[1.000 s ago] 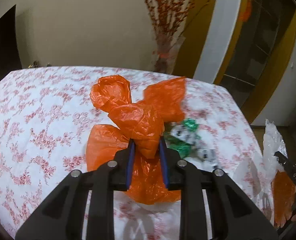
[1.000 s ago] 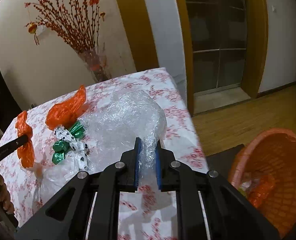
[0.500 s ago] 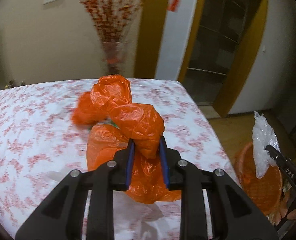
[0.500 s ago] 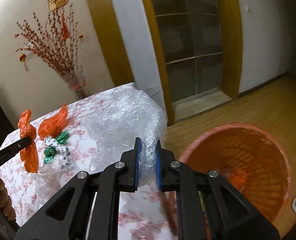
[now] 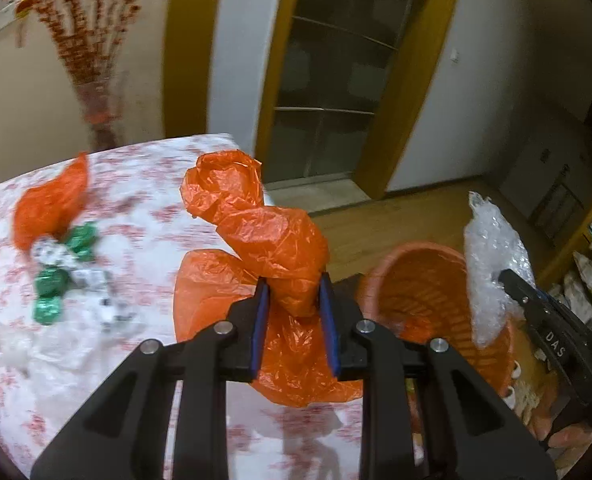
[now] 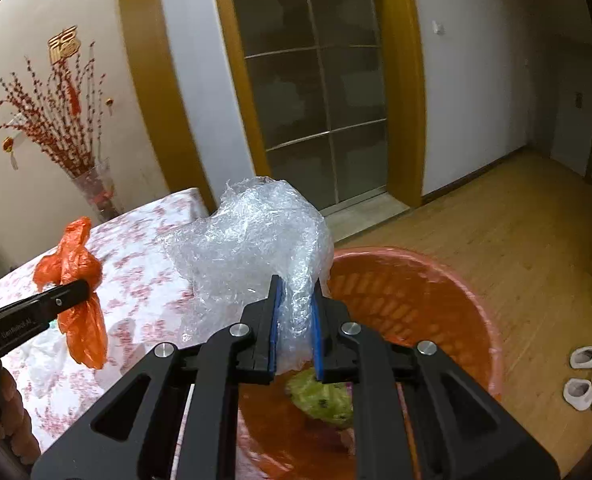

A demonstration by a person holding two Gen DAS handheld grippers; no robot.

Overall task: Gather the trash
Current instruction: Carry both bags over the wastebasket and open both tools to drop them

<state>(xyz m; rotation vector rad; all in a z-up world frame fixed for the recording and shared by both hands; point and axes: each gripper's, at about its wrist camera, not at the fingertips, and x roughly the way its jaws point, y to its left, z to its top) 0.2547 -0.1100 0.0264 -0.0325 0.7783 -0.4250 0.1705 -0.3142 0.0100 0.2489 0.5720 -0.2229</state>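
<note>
Two pieces of trash are in my tongs at once, so the step in hand is the carry from the table (image 5: 144, 216) to the orange basket (image 6: 435, 300) on the floor just off the table's right edge. My left tongs (image 5: 292, 304) are closed to a narrow gap on a crumpled orange plastic bag (image 5: 264, 236), which bulges above the pads and hangs below them, held over the table's right edge. My right tongs (image 6: 296, 312) are pinched nearly together on a wad of clear bubble wrap (image 6: 252, 236), held up over the near rim of the basket. Inside the basket I can see something green (image 6: 321, 394) and some orange bits. Left behind on the table are another orange scrap (image 5: 52, 204), green and white wrappers (image 5: 66, 268) and some clear film near its front edge. The next move, I judge, calls for bringing each load fully over the basket's mouth and then spreading the pads; light film may cling, so a small shake could be needed. Against a second ago, both views have swung right: the basket, then only at the edge of my right view, now fills the space beneath the tongs, and the table has slid to the left. Both grips look unchanged.
</note>
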